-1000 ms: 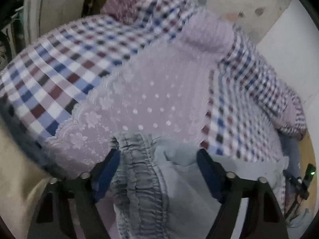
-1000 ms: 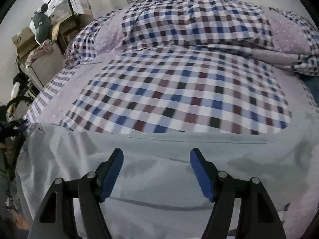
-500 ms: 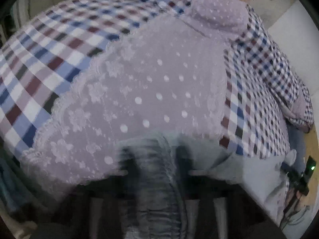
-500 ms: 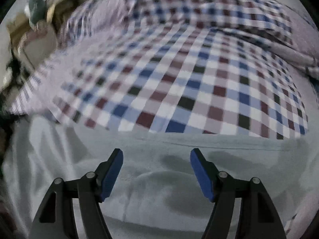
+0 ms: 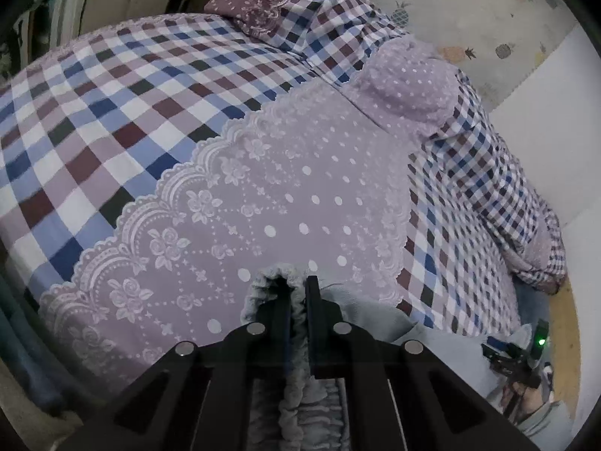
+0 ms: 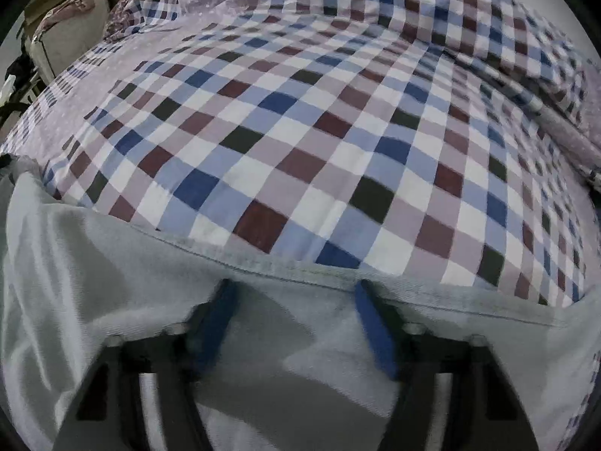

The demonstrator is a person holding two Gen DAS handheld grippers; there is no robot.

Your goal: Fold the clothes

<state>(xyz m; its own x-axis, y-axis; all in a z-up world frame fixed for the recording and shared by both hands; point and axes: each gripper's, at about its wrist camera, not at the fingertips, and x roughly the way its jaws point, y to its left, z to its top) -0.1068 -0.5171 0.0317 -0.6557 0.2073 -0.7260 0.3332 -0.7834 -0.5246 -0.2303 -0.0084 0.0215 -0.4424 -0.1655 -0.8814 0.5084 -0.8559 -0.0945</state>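
Trousers (image 6: 112, 300) of pale grey-blue cloth lie spread along the near edge of the checked bedspread (image 6: 319, 131), and both tools are down on them. The left gripper (image 5: 296, 293) is clenched on the gathered elastic waistband (image 5: 263, 289), which bunches up between its dark fingers just where the bedspread's lilac dotted panel (image 5: 281, 188) begins. The right gripper (image 6: 293, 293) stands spread wide, its blue fingers (image 6: 221, 319) resting on the flat cloth close behind a stitched hem (image 6: 432, 300) that borders the checks; nothing is pinched between them. That view is blurred, so how hard the fingers press cannot be judged. The main risk, as I judge it, comes from the uneven hold: if the left side lifts while the right has nothing caught, the cloth would drag skew and the fold would land crooked. The waistband itself is thick and springy, so a pinch taken only on its ruffled edge could slip out under the weight of the hanging legs. The right fingers, closing this near the hem, might also nip the bedspread along with the trousers and pull the bedding up. How many folds the trousers already carry cannot be told from either view.
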